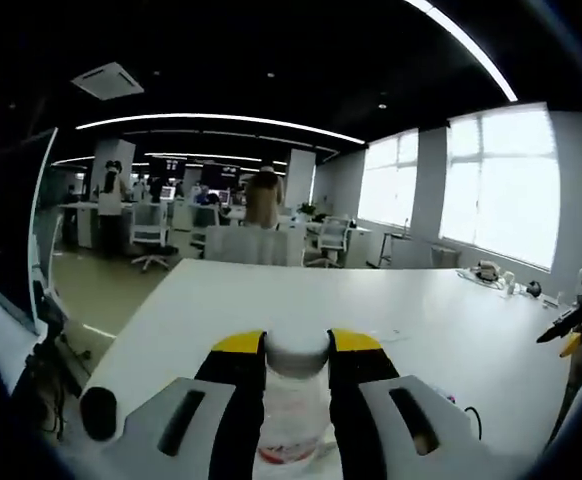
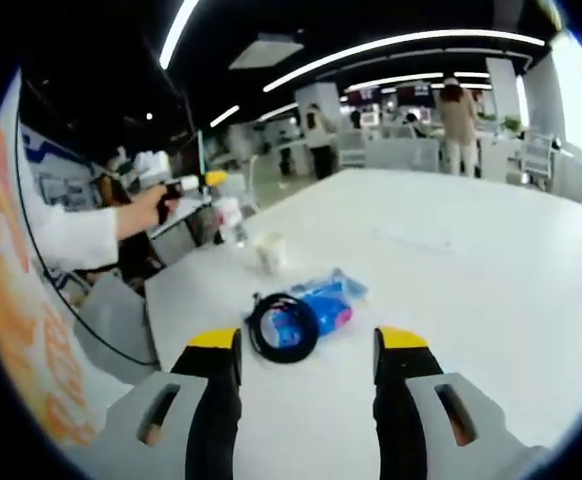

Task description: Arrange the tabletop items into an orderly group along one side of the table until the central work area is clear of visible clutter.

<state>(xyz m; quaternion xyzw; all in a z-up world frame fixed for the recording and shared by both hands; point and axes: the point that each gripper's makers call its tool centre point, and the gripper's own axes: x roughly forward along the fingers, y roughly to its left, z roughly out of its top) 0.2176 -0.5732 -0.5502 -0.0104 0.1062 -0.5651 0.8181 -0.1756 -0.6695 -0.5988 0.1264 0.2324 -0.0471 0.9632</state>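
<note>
In the left gripper view we see a clear bottle [image 1: 296, 400] with a white cap. It stands right between the two yellow-tipped jaws of our left gripper [image 1: 296, 345], and the jaws are squeezed tight on both of its sides. A red band shows low down on the bottle. Past the jaw tips the white table [image 1: 371, 300] stretches away from us. Far off toward the right edge of that table lie a few small things, too tiny for us to name.

In the right gripper view our right gripper [image 2: 308, 345] has its jaws spread wide, with nothing between them. Just ahead of the jaw tips, a bit to the left, a black cable coil [image 2: 283, 327] lies flat on the table. A blue packet [image 2: 323, 303] lies touching it, partly under it. A little farther ahead sits a small white cup [image 2: 268, 250]. Farther away to the left, a hand [image 2: 143, 212] with a white sleeve holds the left gripper, with the bottle in its jaws, over the table's edge.

Behind the table is a big office with desks, chairs, and people standing.
</note>
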